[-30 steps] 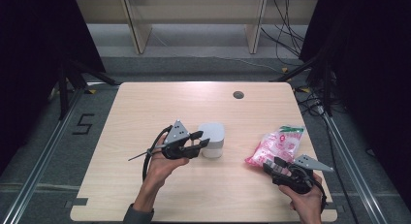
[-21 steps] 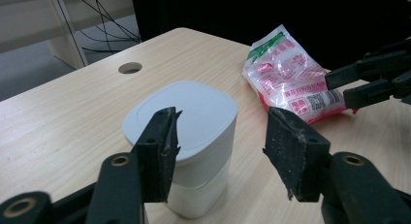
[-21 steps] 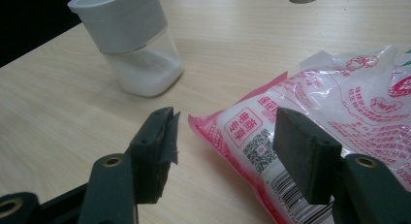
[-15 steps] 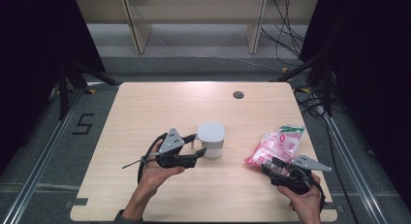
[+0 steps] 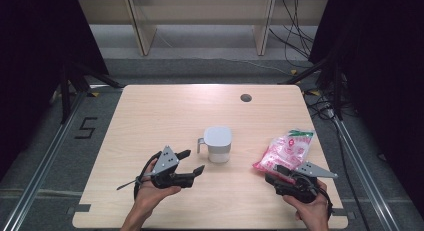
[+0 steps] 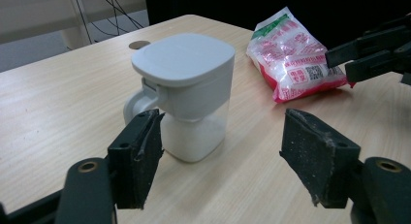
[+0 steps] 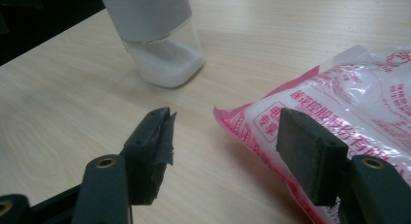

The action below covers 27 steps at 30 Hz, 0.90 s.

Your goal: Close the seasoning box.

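Left gripper (image 5: pixel 192 161): its jaws have just been opening and now stand wide apart, with nothing between the pads. It holds nothing and touches nothing.
Left gripper view: the two black pads (image 6: pixel 137 156) frame the white jug (image 6: pixel 183 93); the jug stands a little beyond them, apart from both.
Right gripper (image 5: pixel 281 172): its jaws have just been opening a little and are spread. In the right gripper view the right pad (image 7: pixel 307 153) is over the near edge of the pink bag (image 7: pixel 349 132), the left one over bare desk. I cannot tell if the pad touches the bag; it is not pinched.
White jug: it stands upright near the middle of the desk (image 5: pixel 165 111), lid on, handle turned to the left side in the high view. The lower part is clear and shows a white powder at the bottom.
Pink bag (image 5: pixel 286 149): it lies flat on the right part of the desk, just in front of the right gripper, well apart from the jug.
Desk: light wood, with one round cable hole (image 5: pixel 245 97) near the far edge.
Room: grey floor, dark curtains at both sides, cables (image 5: pixel 292 21) on the floor behind the desk, a mark "5" (image 5: pixel 86 127) on the floor at the left.
Left hand (image 5: pixel 152 191): it comes in from the bottom edge and holds the gripper low over the desk, pointing to the jug.
Right hand (image 5: pixel 312 211): it is at the near right corner, with the gripper pointing to the bag.
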### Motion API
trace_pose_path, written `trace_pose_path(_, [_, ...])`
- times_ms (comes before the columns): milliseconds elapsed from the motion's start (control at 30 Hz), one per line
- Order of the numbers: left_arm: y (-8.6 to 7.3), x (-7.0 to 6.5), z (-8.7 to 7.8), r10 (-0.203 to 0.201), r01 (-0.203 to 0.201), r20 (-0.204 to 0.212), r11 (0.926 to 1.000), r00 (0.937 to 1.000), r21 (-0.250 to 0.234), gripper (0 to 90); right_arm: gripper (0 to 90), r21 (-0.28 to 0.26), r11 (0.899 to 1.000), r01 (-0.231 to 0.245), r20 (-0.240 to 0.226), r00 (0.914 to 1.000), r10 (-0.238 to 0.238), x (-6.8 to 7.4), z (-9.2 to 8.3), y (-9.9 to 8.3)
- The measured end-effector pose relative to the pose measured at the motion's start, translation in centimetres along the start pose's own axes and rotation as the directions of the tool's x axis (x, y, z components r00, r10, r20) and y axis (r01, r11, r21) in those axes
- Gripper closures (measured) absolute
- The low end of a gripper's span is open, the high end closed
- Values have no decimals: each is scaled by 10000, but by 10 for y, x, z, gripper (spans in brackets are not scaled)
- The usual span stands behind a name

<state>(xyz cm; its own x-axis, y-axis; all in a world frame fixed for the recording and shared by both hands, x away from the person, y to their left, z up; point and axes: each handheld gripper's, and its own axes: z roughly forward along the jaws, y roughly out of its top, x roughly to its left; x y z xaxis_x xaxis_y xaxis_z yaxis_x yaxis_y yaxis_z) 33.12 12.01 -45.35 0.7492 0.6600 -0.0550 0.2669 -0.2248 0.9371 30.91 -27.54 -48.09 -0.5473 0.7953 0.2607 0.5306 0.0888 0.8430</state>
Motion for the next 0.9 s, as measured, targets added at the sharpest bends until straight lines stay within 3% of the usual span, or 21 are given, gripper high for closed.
trace_pose_path(33, [-1,0,-1,41,-40,-81,9998,10000,209,296,378,-29,9995,330,-111,9994,-330,-2,1,0])
trace_pose_path(67, [-2,0,-1,177,-175,-99,9996,9998,217,287,377,88,9994,336,-38,9994,-336,0,1,0])
trace_pose_path(100, [-5,-2,-2,67,-66,-86,9999,9999,114,285,377,27,9998,179,-178,9997,-178,3,2,-1])
trace_pose_path(133, [-7,-3,-3,29,-28,-55,9998,10000,178,282,376,95,9982,584,-93,9983,-583,2,2,-1])
trace_pose_path(200, [-12,-4,-3,118,-116,-72,9997,9999,238,270,372,315,9991,298,-226,9993,-291,8,2,-2])
trace_pose_path(267, [-19,-5,-3,134,-131,-109,9994,9999,332,260,368,385,9983,445,-252,9987,-436,10,3,-2])
trace_pose_path(300, [-22,-5,-2,120,-115,-117,9992,9999,385,259,368,231,9950,975,-454,9943,-964,7,6,-2])
trace_pose_path(333, [-25,-5,-2,108,-101,-157,9988,9998,484,258,368,498,9975,511,-349,9982,-494,12,3,-3])
trace_pose_path(400, [-30,-5,-3,28,-18,-164,9982,9999,596,246,367,467,9928,1106,-327,9935,-1091,11,5,-2])
trace_pose_path(433, [-32,-5,-3,-19,25,-95,9982,10000,595,240,367,416,9958,810,-489,9957,-790,15,5,-4])
trace_pose_path(467, [-34,-5,-4,2,7,-139,9979,9999,641,240,367,404,9915,1238,-432,9916,-1220,13,6,-4])
trace_pose_path(533, [-38,-5,-5,-16,22,-104,9978,9999,658,235,364,659,9939,887,-482,9952,-856,19,5,-5])
trace_pose_path(567, [-40,-5,-5,-66,78,-177,9977,9998,670,233,363,620,9893,1319,-510,9904,-1289,17,6,-5])
trace_pose_path(633, [-42,-5,-7,-104,118,-189,9970,9998,759,231,362,673,9852,1578,-463,9868,-1549,18,6,-5])
trace_pose_path(733, [-45,-6,-9,-14,29,-176,9965,9998,833,222,358,949,9869,1301,-652,9901,-1243,24,5,-8])
trace_pose_path(767, [-46,-8,-9,-165,180,-193,9967,9997,796,222,356,876,9838,1566,-719,9860,-1506,23,6,-8])
trace_pose_path(800, [-47,-7,-9,7,26,-383,9962,9993,874,223,353,1096,9831,1468,-674,9879,-1400,25,5,-9])
trace_pose_path(867, [-50,-10,-8,-104,137,-375,9960,9992,880,225,339,1191,9826,1425,-841,9875,-1330,28,4,-10])
trace_pose_path(900, [-52,-10,-9,-35,77,-416,9948,9991,1015,225,339,915,9756,1994,-1078,9760,-1893,26,8,-10])
